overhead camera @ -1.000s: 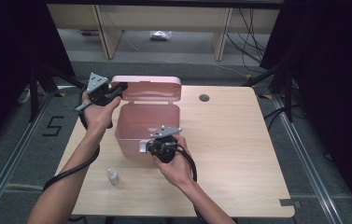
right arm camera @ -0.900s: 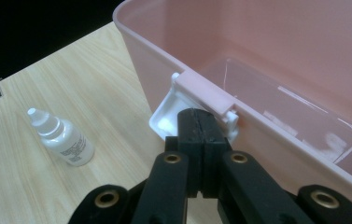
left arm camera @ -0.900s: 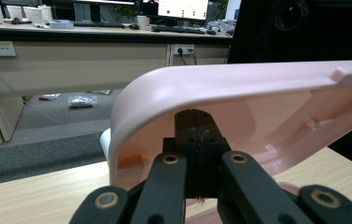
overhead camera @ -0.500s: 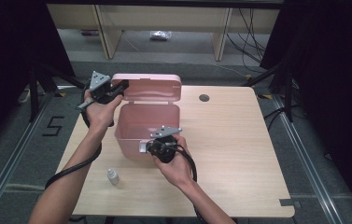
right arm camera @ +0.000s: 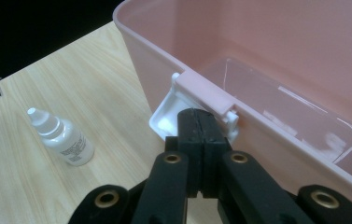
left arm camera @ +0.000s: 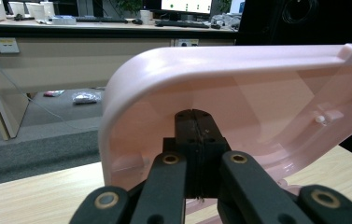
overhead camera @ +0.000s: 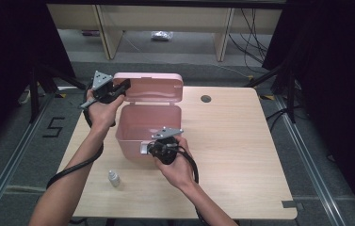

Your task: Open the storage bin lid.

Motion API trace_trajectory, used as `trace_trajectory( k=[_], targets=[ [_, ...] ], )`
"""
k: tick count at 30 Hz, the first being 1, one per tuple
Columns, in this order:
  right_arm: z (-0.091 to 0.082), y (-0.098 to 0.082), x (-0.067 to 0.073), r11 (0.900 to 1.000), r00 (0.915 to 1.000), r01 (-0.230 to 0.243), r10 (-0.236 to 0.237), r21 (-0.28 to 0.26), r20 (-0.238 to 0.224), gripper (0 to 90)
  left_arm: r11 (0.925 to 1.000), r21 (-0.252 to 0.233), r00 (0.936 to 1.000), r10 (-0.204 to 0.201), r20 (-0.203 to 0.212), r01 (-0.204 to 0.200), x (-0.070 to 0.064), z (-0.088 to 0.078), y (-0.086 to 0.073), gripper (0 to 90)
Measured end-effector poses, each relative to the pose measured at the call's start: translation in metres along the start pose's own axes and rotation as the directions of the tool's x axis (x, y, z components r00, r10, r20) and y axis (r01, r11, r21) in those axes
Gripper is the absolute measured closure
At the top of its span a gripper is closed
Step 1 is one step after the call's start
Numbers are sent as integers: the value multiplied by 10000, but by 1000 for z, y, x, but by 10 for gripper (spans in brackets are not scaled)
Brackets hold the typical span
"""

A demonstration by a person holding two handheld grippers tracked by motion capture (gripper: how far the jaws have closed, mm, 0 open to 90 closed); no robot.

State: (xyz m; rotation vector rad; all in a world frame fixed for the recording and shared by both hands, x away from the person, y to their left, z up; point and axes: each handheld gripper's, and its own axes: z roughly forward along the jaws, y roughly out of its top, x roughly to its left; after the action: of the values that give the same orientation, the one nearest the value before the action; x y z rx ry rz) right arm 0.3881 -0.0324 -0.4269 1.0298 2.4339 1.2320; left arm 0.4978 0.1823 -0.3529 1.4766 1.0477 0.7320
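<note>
The wooden bench (overhead camera: 241, 155) carries a pink box (overhead camera: 149, 128) standing open near its far left side, its lid (overhead camera: 152, 88) tipped up and back. Your left claw (overhead camera: 121, 86) sits at the lid's left corner, jaws pressed together against the lid's inner face. Your right claw (overhead camera: 146, 148) rests at the box's near wall, jaws pressed together just below the white latch (right arm camera: 171, 119). A small white dropper bottle (overhead camera: 113, 178) stands on the bench, near the box's front left corner.
</note>
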Motion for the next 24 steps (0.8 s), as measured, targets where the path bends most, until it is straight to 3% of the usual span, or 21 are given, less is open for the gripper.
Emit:
trace_trajectory(
  k=[24],
  targets=[
    [0,0,0,10000,10000,58,-58,-36,48,900,9995,312,9997,-31,-238,38,1,14,-2,895]
  ],
)
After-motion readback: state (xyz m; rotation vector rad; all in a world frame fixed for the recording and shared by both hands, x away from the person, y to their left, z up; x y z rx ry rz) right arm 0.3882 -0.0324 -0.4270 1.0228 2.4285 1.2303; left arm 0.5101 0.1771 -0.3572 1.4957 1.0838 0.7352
